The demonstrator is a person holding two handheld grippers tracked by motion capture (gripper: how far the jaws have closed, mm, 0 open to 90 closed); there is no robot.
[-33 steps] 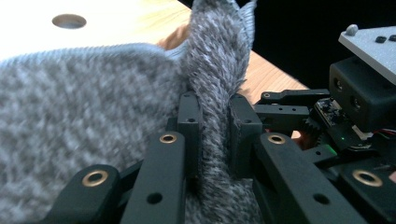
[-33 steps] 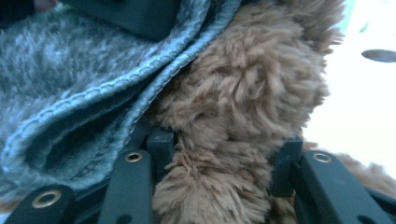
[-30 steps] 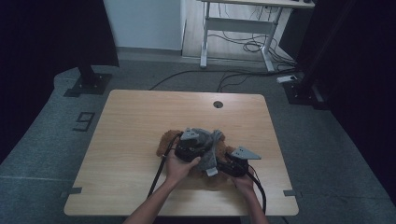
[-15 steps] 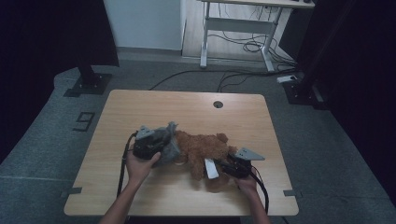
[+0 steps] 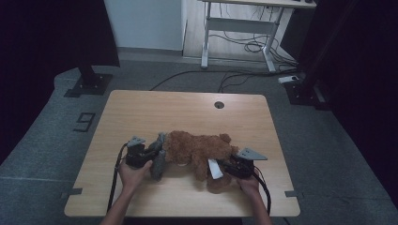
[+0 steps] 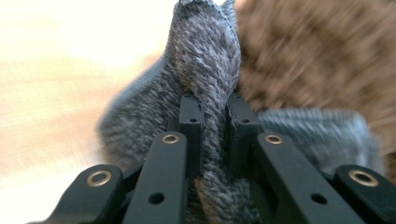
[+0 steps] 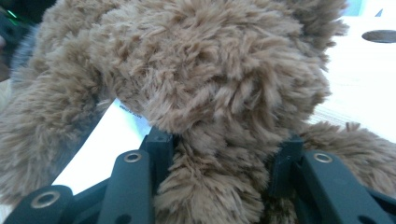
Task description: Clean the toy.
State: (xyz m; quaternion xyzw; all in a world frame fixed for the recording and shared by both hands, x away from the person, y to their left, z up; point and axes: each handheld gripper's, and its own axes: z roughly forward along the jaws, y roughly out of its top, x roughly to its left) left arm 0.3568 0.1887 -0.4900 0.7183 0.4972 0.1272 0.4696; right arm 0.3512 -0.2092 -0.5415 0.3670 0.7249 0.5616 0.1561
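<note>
A brown teddy bear point(image 5: 199, 147) lies lengthwise on the wooden table point(image 5: 141, 108). At its left end hangs a grey knitted garment point(image 5: 159, 159). My left gripper point(image 5: 154, 153) is shut on a fold of that knit; in the left gripper view the grey garment point(image 6: 205, 70) is pinched between the pads of the left gripper point(image 6: 214, 112), with the bear's fur point(image 6: 317, 46) behind it. My right gripper point(image 5: 221, 169) is shut on a lower limb of the bear. In the right gripper view the bear point(image 7: 210, 60) bulges between the pads of the right gripper point(image 7: 224, 144), whose jaws have just been opening slightly.
A white tag point(image 5: 213, 168) sticks out of the bear beside the right gripper; the right gripper view has this white tag point(image 7: 112, 135) at the left. A round cable hole point(image 5: 219, 104) sits near the table's far edge. A desk frame with cables point(image 5: 244, 42) stands beyond.
My left gripper has moved left with the grey garment, from above the bear's middle to its left end, uncovering the brown body. The right gripper has stayed in place.
</note>
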